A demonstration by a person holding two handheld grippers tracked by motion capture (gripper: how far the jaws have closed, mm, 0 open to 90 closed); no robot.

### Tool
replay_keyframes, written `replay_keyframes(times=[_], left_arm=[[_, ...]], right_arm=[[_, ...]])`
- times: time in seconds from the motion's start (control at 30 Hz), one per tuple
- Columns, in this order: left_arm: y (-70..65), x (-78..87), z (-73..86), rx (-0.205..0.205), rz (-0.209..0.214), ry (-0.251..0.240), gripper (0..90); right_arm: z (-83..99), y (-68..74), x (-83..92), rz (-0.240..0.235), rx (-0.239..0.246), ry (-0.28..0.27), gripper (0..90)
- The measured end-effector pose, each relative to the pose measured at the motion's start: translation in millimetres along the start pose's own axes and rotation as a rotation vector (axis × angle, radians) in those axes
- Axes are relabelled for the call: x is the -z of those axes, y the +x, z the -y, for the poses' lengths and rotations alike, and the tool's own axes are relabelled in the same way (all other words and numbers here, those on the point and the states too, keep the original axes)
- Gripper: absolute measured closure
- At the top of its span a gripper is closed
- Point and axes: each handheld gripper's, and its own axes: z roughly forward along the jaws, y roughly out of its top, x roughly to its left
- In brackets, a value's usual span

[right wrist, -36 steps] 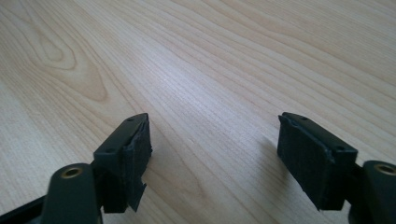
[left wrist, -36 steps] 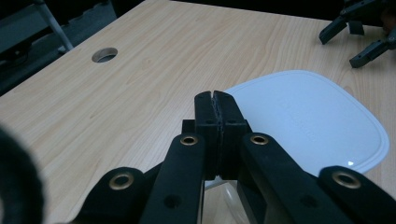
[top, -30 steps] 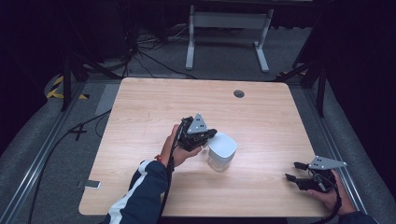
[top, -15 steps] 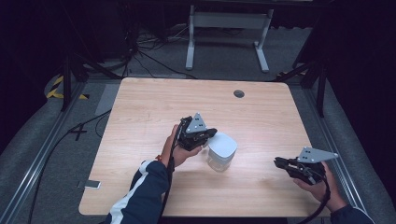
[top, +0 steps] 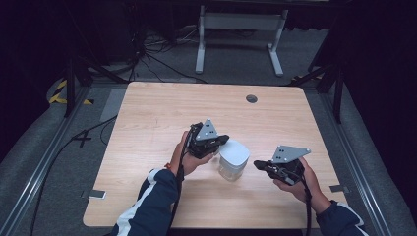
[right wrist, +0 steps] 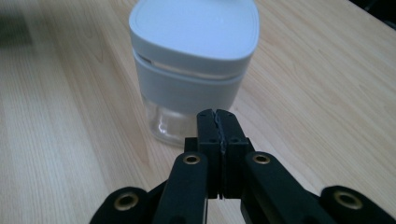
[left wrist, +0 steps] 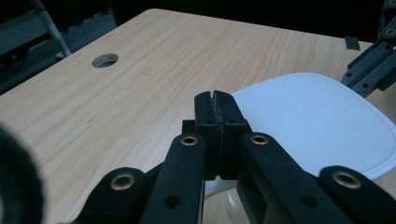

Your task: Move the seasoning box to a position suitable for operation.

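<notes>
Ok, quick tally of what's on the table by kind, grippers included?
Jar with white lid, clear body: 1
Grippers, both shut and empty: 2, left gripper and right gripper
Total: 3
</notes>
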Motion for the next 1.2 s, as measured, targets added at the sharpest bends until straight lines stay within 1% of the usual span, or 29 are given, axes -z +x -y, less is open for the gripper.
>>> replay_keyframes(times=[0.1,0.13,0.17,0.37,0.4,0.5,0.57,0.67,0.7,0.8,0.83,0.87,1.0,1.03,1.07,1.1,1.2], left_arm=[[0.2,0.0,0.8,0.004,-0.002,-0.008,89.7],[0.2,0.1,0.7,0.004,-0.002,-0.007,89.7],[0.1,0.3,0.5,0.001,-0.003,-0.002,89.7],[0.8,0.3,0.9,0.004,-0.001,-0.004,89.7],[1.5,0.4,1.0,-0.001,0.001,-0.003,89.7],[2.1,0.5,1.8,0.005,0.001,-0.005,89.7],[3.1,0.2,2.1,-0.004,-0.01,0.001,89.7],[3.5,-0.2,3.6,0.004,-0.017,0.01,89.5],[3.4,-0.6,4.2,0.011,-0.014,0.009,89.1],[3.2,-1.0,4.4,0.013,-0.011,0.001,88.2],[2.8,-1.2,4.2,0.012,-0.008,-0.003,88.2],[3.1,-1.2,3.6,0.0,-0.014,0.001,88.2],[2.6,-1.3,3.7,0.007,-0.014,0.004,87.8],[2.8,-1.4,3.7,0.006,-0.015,0.004,87.8],[2.7,-1.5,3.8,0.011,-0.013,0.004,87.8],[2.8,-1.7,3.8,0.013,-0.012,0.003,87.8],[2.8,-1.8,3.7,0.005,-0.021,0.011,87.4]], right_arm=[[-5.2,1.1,-2.5,-0.022,-0.01,0.007,89.9],[-7.5,1.7,-2.6,-0.026,-0.005,0.005,89.9],[-9.1,2.0,-2.7,-0.032,-0.011,0.003,89.9],[-12.5,4.2,-6.4,-0.033,0.003,0.021,89.9],[-13.2,4.6,-6.6,-0.034,0.004,0.018,89.9],[-14.4,4.8,-7.6,-0.034,0.006,0.007,89.8],[-15.5,5.3,-8.5,-0.029,0.012,0.006,89.8],[-16.6,6.9,-9.9,-0.031,0.025,0.011,89.8],[-17.4,7.8,-10.1,-0.029,0.029,0.008,89.8],[-18.6,8.5,-9.6,-0.025,0.034,-0.007,89.8],[-18.8,8.5,-9.3,-0.02,0.035,-0.012,89.8],[-19.0,8.6,-9.1,-0.016,0.037,-0.018,89.8],[-20.7,8.2,-7.7,-0.003,0.049,-0.057,89.7],[-21.3,8.2,-7.3,0.001,0.047,-0.063,89.8],[-22.7,7.4,-7.1,-0.007,0.035,-0.065,89.7],[-24.3,6.4,-6.2,-0.011,0.033,-0.073,89.7],[-30.3,3.0,-4.3,-0.006,0.03,-0.096,89.7]])
